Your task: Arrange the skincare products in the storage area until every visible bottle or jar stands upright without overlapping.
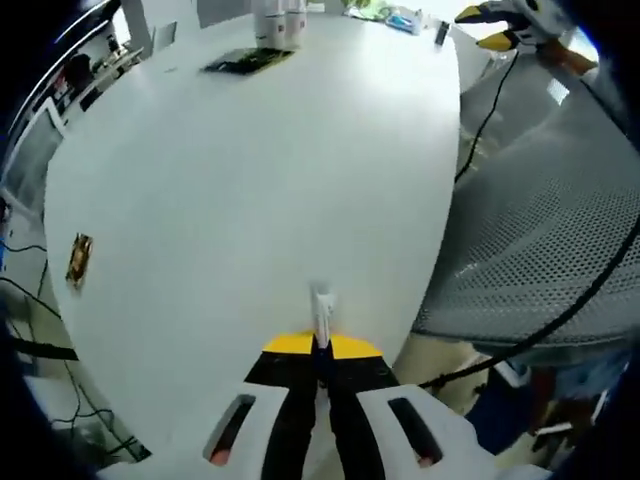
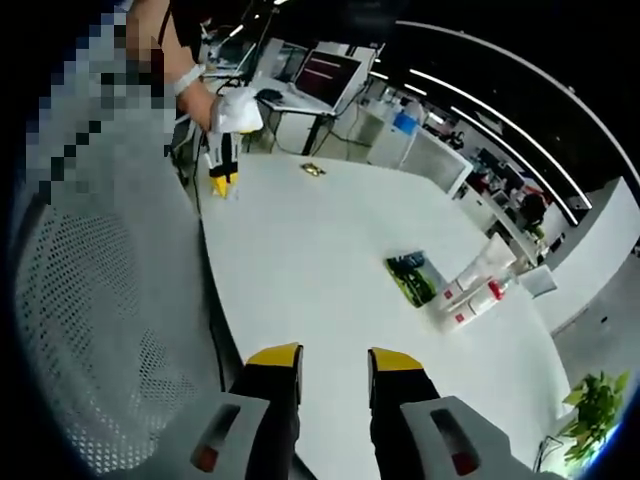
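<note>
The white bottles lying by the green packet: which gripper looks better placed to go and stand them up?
Probably the right gripper: its jaws stand open and it looks toward the bottles across bare table. The left gripper is shut on a small white piece, with the bottles at the table's far end.

A white desk carries a dark green printed card lying flat and a small brown packet near its edge. A grey mesh chair stands beside the desk, a black cable trailing across it. Office workstations with a monitor stand beyond.
</note>
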A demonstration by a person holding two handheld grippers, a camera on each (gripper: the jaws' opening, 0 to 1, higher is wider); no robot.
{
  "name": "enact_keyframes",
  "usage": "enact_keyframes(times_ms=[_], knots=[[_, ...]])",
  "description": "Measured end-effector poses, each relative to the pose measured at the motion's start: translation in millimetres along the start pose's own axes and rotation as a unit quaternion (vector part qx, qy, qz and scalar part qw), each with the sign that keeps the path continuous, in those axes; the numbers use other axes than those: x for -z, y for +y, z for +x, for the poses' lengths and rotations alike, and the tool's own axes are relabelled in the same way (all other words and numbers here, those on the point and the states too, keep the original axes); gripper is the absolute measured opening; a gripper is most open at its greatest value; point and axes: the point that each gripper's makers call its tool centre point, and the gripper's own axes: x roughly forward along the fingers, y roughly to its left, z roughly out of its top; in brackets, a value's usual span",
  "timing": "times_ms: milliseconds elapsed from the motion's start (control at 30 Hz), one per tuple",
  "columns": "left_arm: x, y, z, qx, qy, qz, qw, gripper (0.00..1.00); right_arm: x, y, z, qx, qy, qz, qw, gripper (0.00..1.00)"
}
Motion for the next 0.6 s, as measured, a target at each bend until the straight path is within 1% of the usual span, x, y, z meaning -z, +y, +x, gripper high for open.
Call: enact_keyframes(times_ms=[33,100,133,200,233,267,300,333,367,400,433,467,500,533,600], knots=[[-7.0,-1.2,-1.5,-0.004,-0.01,-0.005,0.9999,0.0,0.1,-0.1,0.0,0.0,0.0,0.0,1.0,0.2],[-32.8,-7.7,-8.5,-0.001,-0.053,-0.037,0.9979,0.0,0.7,-0.5,0.1,0.001,0.001,0.001,1.0,0.19],[-56.3,-10.4,-16.9,-0.003,-0.093,-0.06,0.9938,0.0,1.0,-0.8,0.2,0.001,0.001,0.003,1.0,0.19],[-83.6,-14.7,-28.2,-0.001,-0.131,-0.09,0.9872,0.0,1.2,-1.3,0.1,0.002,0.002,0.006,1.0,0.19],[-99.6,-18.8,-34.8,0.005,-0.152,-0.103,0.9829,0.0,1.0,-1.0,0.1,0.001,0.001,0.007,1.0,0.18],[-120.8,-23.2,-44.5,0.006,-0.187,-0.108,0.9764,0.0,0.7,-0.7,0.0,0.0,0.0,0.009,1.0,0.18],[-135.2,-29.4,-50.8,0.015,-0.208,-0.121,0.9706,0.0,0.2,-0.4,-0.1,-0.001,-0.001,0.009,1.0,0.18],[-156.2,-42.1,-60.4,0.036,-0.24,-0.131,0.9613,0.0,-1.2,-0.2,-0.7,-0.003,-0.005,0.012,0.9999,0.17],[-168.2,-48.6,-64.8,0.041,-0.259,-0.128,0.9566,0.0,-3.6,0.1,-1.8,-0.005,-0.012,0.018,0.9998,0.17],[-178.2,-56.4,-68.8,0.049,-0.272,-0.129,0.9522,0.0,-4.9,0.1,-2.5,-0.007,-0.016,0.023,0.9996,0.17],[-190.5,-69.7,-71.3,0.062,-0.287,-0.131,0.947,0.0,-7.5,0.0,-3.5,-0.009,-0.023,0.028,0.9993,0.17],[-194.5,-78.5,-70.7,0.069,-0.286,-0.128,0.9471,0.0,-9.8,0.5,-4.2,-0.012,-0.03,0.033,0.9989,0.18],[-200.2,-92.3,-67.8,0.077,-0.287,-0.109,0.9485,0.0,-13.5,2.1,-5.2,-0.018,-0.04,0.04,0.9983,0.18],[-202.6,-100.6,-66.2,0.08,-0.286,-0.103,0.9495,0.0,-19.3,3.3,-6.8,-0.023,-0.054,0.045,0.9973,0.18],[-207.5,-113.5,-60.4,0.08,-0.286,-0.107,0.9489,0.0,-31.7,7.1,-12.0,-0.038,-0.085,0.055,0.9941,0.18]])
